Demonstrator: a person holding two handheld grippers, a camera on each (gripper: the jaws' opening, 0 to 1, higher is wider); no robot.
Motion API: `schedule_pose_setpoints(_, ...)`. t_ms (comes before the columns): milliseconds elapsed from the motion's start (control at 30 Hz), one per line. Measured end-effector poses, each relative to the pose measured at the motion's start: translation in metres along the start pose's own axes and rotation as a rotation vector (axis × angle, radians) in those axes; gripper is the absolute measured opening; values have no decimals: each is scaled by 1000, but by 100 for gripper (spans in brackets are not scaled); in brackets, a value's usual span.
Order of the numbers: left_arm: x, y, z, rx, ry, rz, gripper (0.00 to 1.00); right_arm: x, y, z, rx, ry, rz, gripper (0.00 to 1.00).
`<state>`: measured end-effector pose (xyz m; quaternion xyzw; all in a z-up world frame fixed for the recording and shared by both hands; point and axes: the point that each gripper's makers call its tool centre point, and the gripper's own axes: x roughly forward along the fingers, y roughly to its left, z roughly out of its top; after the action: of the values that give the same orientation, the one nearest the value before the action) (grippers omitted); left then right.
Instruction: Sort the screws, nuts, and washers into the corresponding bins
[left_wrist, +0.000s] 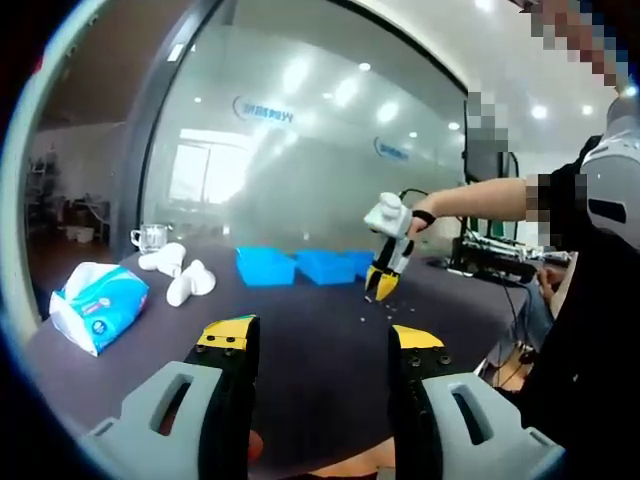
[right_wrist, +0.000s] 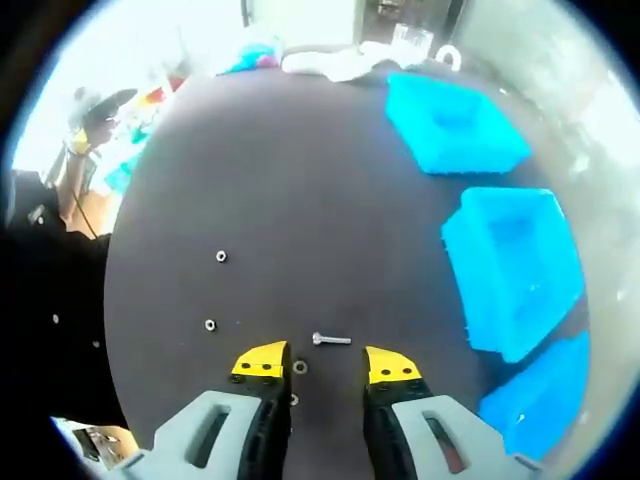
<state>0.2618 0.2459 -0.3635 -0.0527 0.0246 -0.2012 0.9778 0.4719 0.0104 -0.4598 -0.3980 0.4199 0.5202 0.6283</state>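
Right gripper (right_wrist: 327, 372): grey plastic jaws, yellow tips, parted, nothing held, low over dark matte table (right_wrist: 300, 180). Screw (right_wrist: 331, 340): slim, metallic, lying flat just ahead between tips. Washer (right_wrist: 300, 367): small ring beside left tip. Nuts (right_wrist: 221, 256), (right_wrist: 210, 324): farther left, apart. Bins (right_wrist: 515, 265): three, blue plastic, rectangular, along right edge. Left gripper (left_wrist: 320, 345): jaws wide apart, empty. Tissue pack (left_wrist: 97, 305): soft, left side.
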Motion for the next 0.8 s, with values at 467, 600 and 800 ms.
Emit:
schedule_pose_setpoints(467, 0, 4, -1, -8, 1, 8, 50, 8, -5, 3, 35, -10, 29, 22)
schedule_pose_setpoints(600, -1, 5, -2, -9, 2, 10, 50, 11, -5, 0, 43, 0, 25, 18)
schedule_pose_setpoints(800, -1, 5, -1, -9, 0, 11, 50, 11, -6, 0, 44, -1, 28, 12)
